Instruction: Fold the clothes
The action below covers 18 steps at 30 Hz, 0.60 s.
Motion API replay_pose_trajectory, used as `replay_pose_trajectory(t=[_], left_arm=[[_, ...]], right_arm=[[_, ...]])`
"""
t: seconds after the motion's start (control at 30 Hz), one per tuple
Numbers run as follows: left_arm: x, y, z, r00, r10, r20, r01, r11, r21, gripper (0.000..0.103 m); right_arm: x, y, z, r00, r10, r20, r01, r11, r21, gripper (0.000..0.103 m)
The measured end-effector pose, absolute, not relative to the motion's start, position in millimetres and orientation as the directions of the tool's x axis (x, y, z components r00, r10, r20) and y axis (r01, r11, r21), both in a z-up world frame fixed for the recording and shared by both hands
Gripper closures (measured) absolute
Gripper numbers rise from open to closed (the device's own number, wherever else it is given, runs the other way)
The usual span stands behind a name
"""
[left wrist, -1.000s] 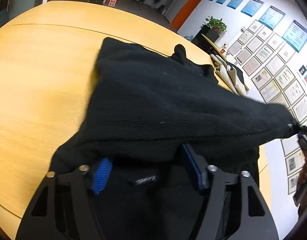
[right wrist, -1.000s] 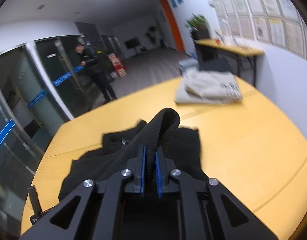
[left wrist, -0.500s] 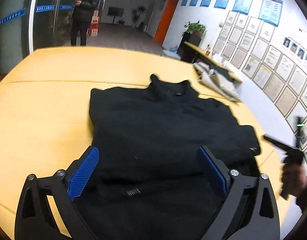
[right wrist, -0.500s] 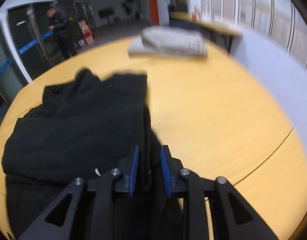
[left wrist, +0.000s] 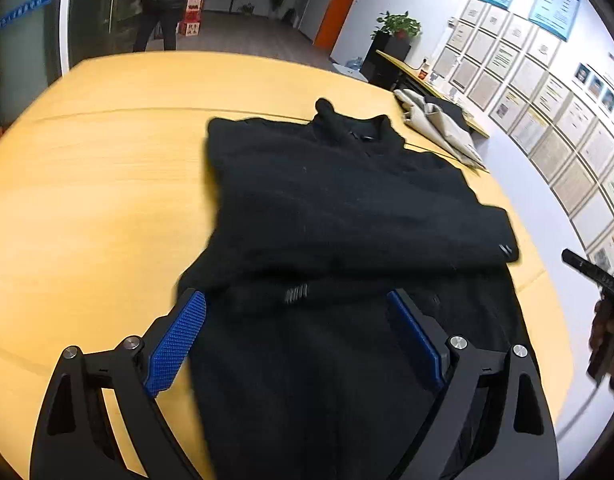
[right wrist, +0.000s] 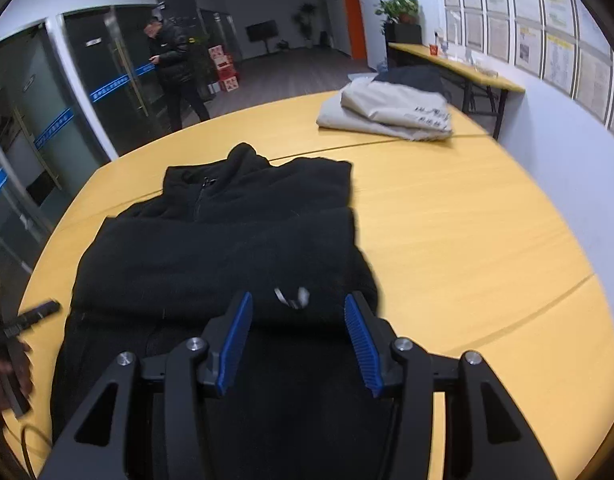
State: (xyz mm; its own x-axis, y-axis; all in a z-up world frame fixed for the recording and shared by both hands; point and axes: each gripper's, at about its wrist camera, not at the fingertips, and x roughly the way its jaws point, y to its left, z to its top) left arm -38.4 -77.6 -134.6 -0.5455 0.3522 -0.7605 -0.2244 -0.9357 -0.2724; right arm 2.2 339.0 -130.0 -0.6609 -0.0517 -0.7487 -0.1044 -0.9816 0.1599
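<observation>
A black fleece jacket (left wrist: 347, 216) lay flat on a round, light-wood table (left wrist: 99, 184), its collar pointing away from both tools and its sleeves folded across the body. The left gripper (left wrist: 299, 340) hung just above the jacket's near hem, blue pads spread wide with nothing between them. The right gripper (right wrist: 299, 340) hovered likewise over the garment's near edge, its 2 fingers parted and empty. Beyond the jacket, at the table's far right, sat a stack of folded beige clothes (right wrist: 391, 114). Framed notices (left wrist: 547, 92) lined the white wall to the right, with a potted plant (right wrist: 399, 10) beside an orange door. A man in a dark coat (right wrist: 173, 68) stood by the glass doors to the far left.
</observation>
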Motion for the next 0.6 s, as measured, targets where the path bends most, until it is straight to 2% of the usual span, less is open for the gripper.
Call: replay_pose_trajectory(t=[0.13, 0.2, 0.4, 0.6], left_arm=[[24.6, -110.4, -102.0, -0.538, 0.320, -0.780, -0.214, -0.947, -0.240, 0.010], [52.9, -119.6, -96.6, -0.512, 0.312, -0.800, -0.198, -0.949, -0.244, 0.010], [125.4, -117.9, -100.0, -0.471, 0.249, -0.846, -0.113, -0.968, -0.223, 0.011], [214.2, -127.6, -58.5, -0.529, 0.156, -0.834, -0.013, -0.984, -0.176, 0.011]], right_arm=[[64.5, 355.2, -97.2, -0.642, -0.035, -0.766, -0.114, -0.983, 0.141, 0.040], [90.1, 360.8, -93.3, -0.617, -0.041, -0.786, -0.123, -0.981, 0.148, 0.038], [142.9, 356.2, -140.9, -0.459, -0.103, -0.882, -0.073, -0.985, 0.154, 0.039], [184.6, 375.3, -110.6, -0.504, -0.190, -0.843, 0.047, -0.980, 0.193, 0.039]])
